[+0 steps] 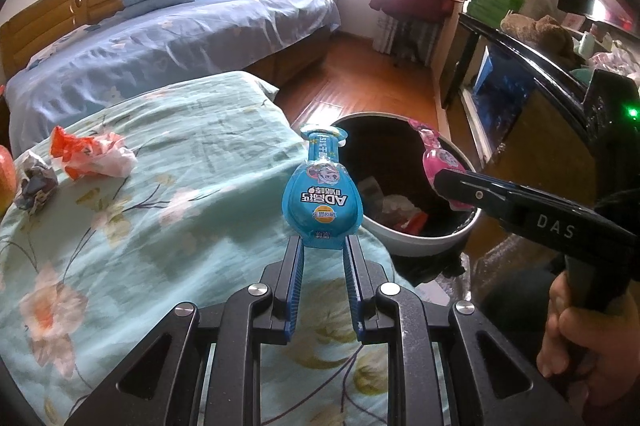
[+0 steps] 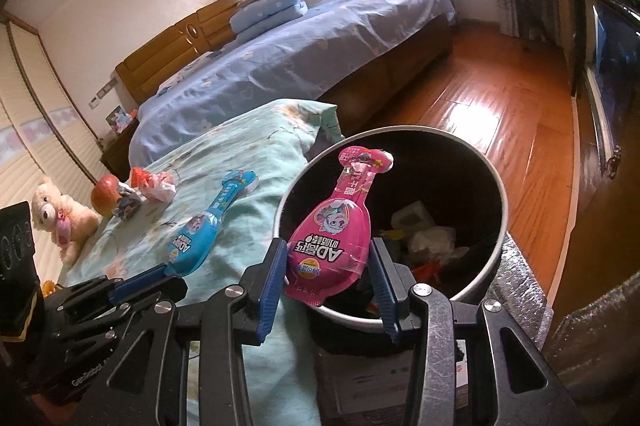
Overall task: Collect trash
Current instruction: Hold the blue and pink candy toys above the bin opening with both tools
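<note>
Crumpled wrappers (image 1: 94,156), apple (image 2: 106,195), teddy bear (image 2: 60,216) behind held packets.

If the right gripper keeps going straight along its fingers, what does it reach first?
Most likely the open mouth of the trash bin. The right gripper, with the pink packet between its fingers, points over the near rim, so it would pass inside toward the trash already there. Depth is uncertain.

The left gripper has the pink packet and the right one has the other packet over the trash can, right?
Not quite. The left gripper holds the blue packet, as the left wrist view shows. The pink packet is in the right gripper, and it is over the trash can, as you said.
</note>
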Motion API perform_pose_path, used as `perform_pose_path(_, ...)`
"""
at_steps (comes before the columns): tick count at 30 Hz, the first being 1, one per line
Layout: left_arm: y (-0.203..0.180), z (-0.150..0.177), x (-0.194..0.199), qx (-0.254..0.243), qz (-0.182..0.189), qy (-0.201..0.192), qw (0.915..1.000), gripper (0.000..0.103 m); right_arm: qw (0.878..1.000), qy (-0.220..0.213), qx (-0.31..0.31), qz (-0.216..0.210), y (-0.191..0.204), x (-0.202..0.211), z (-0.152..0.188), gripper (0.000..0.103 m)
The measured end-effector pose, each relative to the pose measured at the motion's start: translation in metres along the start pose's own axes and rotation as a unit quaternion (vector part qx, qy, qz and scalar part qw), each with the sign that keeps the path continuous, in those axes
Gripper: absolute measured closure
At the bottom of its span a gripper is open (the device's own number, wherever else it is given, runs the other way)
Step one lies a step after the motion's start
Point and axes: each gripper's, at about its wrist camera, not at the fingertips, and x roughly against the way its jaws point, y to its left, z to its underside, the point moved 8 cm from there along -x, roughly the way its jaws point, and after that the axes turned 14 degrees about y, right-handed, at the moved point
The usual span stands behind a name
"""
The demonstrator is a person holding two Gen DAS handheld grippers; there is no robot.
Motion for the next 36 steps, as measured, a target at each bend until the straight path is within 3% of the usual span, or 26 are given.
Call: perform_pose_path(36, -0.034, -0.036, -0.027, -0.027, 0.004, 0.003, 0.9996, 0.084, 1.000, 0.001, -0.021, 0.019, -0.040, -0.006, -0.027, 0.061)
